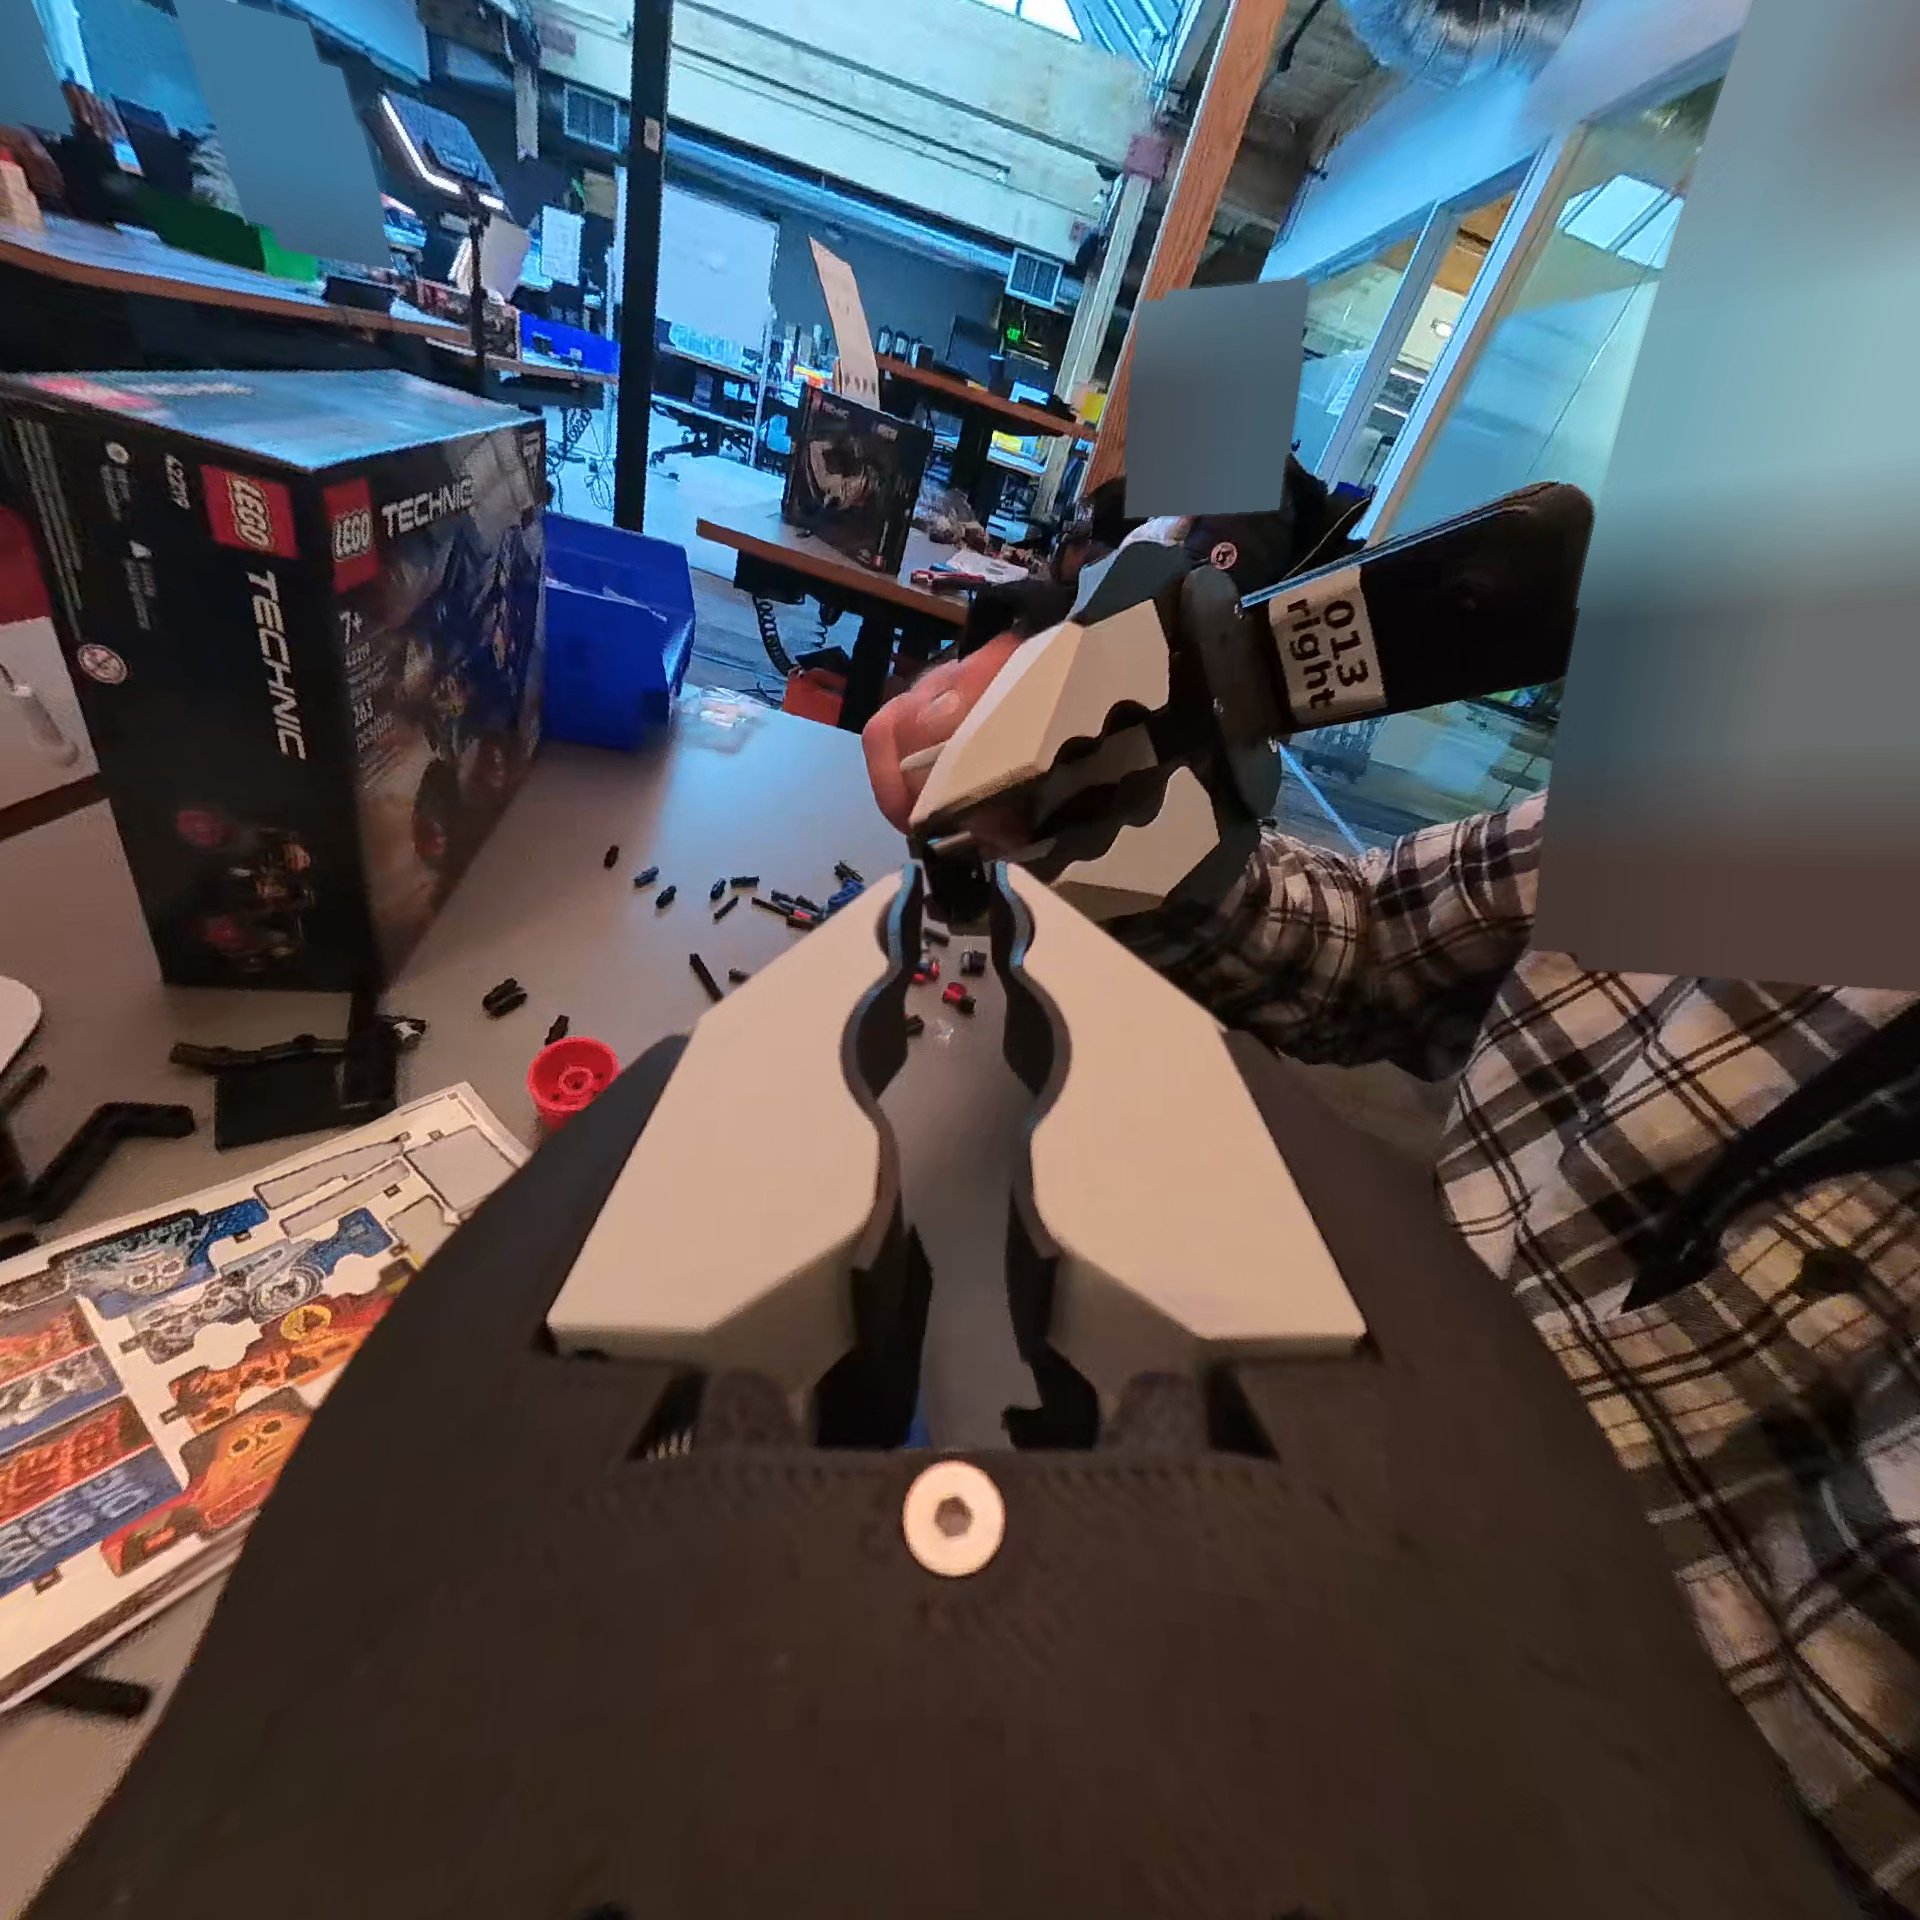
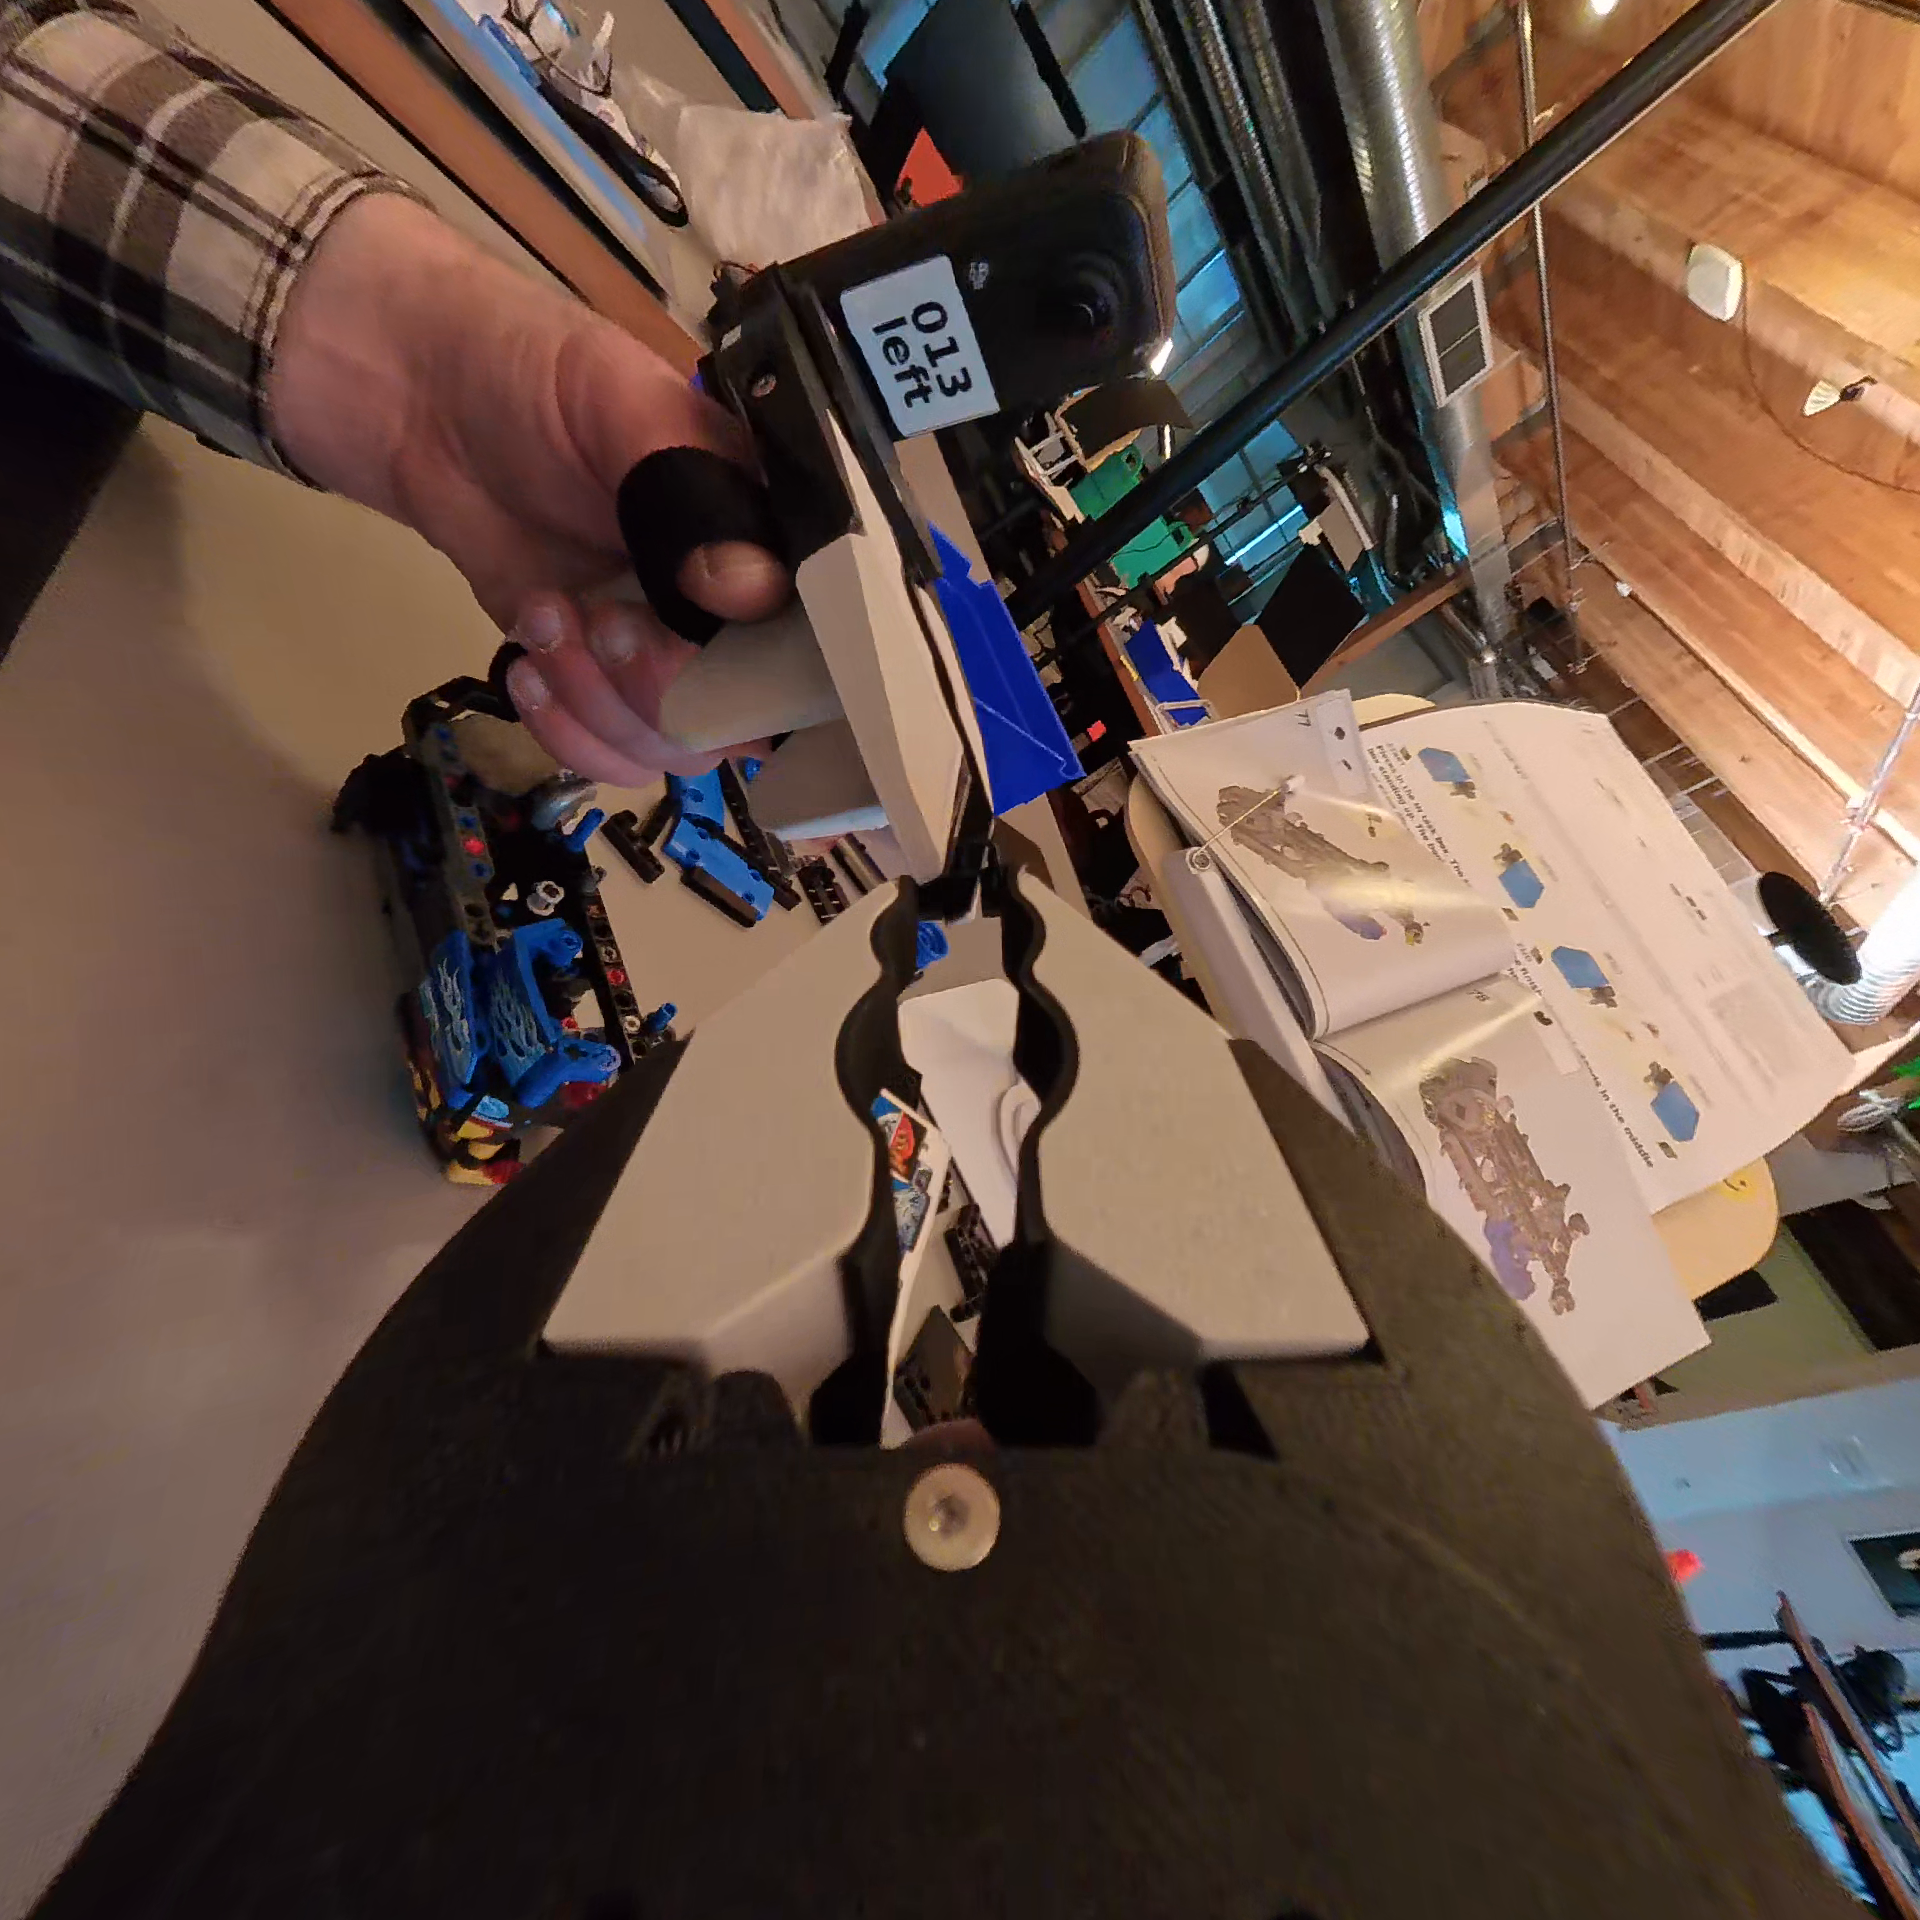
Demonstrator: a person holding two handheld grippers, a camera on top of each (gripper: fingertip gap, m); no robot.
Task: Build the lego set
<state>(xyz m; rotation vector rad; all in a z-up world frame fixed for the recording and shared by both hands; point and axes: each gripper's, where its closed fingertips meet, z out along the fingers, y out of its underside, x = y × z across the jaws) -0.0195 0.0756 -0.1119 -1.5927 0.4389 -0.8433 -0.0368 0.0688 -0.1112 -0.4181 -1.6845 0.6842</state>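
My left gripper (image 1: 953, 891) is shut on a small black Lego piece (image 1: 951, 899), held above the table. My right gripper (image 1: 938, 834) comes in from the upper right, and its tips meet the same piece from above. In the right wrist view, my right gripper (image 2: 958, 894) is closed on the small black piece (image 2: 961, 881), and the left gripper (image 2: 971, 836) reaches down to it, seen edge-on. A partly built blue and black vehicle model (image 2: 499, 966) lies on the table behind. An open instruction booklet (image 2: 1455, 987) stands to the right.
A Lego box (image 1: 301, 665) stands at the left with a blue bin (image 1: 613, 623) behind it. A sticker sheet (image 1: 187, 1351), a red wheel hub (image 1: 569, 1081), black beams (image 1: 291, 1070) and scattered pins (image 1: 748, 899) lie on the grey table. Loose blue and black parts (image 2: 717, 831) lie beside the model. Both grippers' tips are close together, under 4 cm apart.
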